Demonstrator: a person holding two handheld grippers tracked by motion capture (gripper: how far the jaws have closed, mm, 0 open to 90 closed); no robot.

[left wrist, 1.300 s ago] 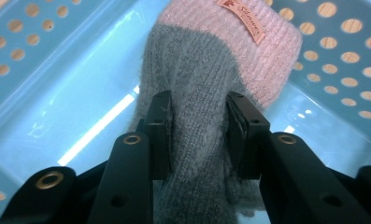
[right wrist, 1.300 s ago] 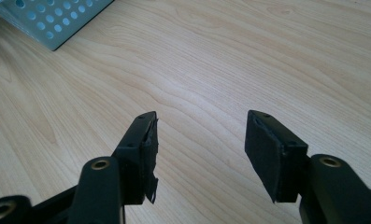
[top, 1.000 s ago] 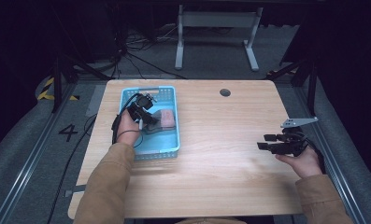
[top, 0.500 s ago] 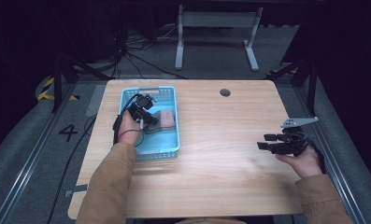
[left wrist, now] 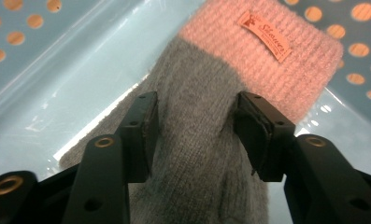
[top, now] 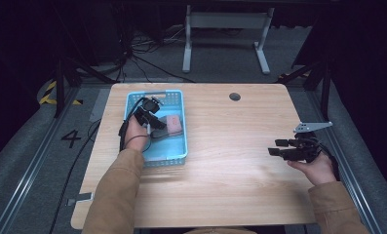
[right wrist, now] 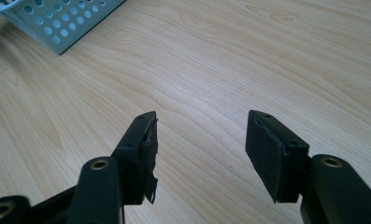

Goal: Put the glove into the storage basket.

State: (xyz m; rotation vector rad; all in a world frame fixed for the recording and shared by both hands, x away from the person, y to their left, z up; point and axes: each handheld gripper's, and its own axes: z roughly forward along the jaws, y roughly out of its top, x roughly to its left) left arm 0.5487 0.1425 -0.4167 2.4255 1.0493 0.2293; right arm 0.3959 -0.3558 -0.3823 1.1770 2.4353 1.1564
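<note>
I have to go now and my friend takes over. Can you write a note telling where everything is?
Left gripper: inside the light blue perforated plastic basket, jaws have just been opening, straddling the grey knitted sock with a pink cuff without pressing it.
Right gripper: open, with nothing between the jaws, hovering over the pale wooden table at its right side.
Done: sock lies in the basket.
Left: lift the left gripper out, probably.

Tan sleeves [top: 114, 195]; black two-jaw grippers, brass-ringed screw holes [left wrist: 104, 141]; black cable [top: 123, 131]; grey three-cornered plate [top: 312, 126] on right gripper [top: 274, 147].
</note>
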